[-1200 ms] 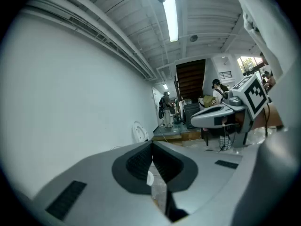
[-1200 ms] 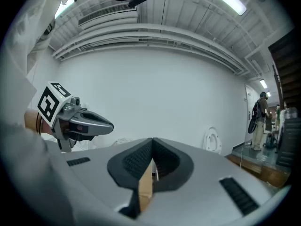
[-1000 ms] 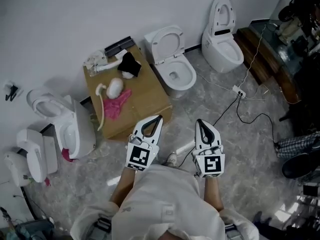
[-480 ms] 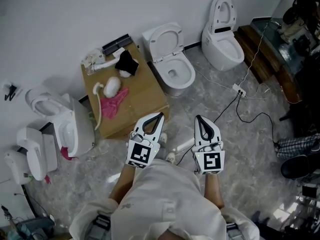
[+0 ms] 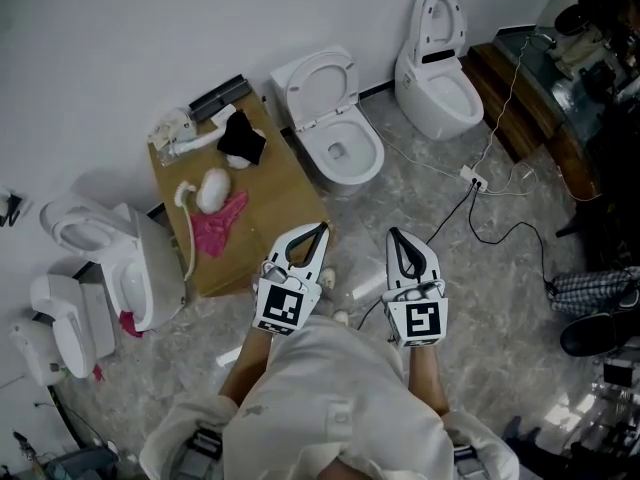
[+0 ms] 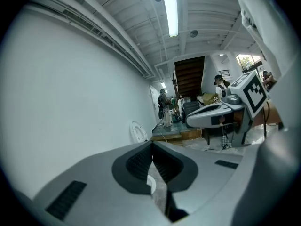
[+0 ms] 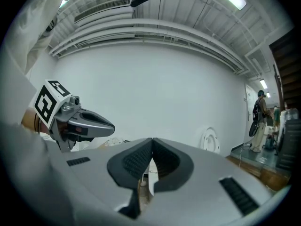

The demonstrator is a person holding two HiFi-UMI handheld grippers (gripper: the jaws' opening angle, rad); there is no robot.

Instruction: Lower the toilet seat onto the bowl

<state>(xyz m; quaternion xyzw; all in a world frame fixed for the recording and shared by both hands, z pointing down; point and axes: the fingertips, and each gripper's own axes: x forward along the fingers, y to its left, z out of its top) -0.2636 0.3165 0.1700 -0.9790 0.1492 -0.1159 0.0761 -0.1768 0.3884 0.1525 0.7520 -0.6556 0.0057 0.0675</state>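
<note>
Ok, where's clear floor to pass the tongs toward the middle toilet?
Bare floor lies between the middle toilet, the cardboard box and the black cable. Crowded: the box top, and around the power strip before the right toilet.

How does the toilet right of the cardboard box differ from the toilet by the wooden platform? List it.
The box toilet has a broad, rounded raised seat; the platform toilet a narrower, taller one. The platform toilet shows a dark band at the hinge; the box toilet shows none. Both are white, seats up.
</note>
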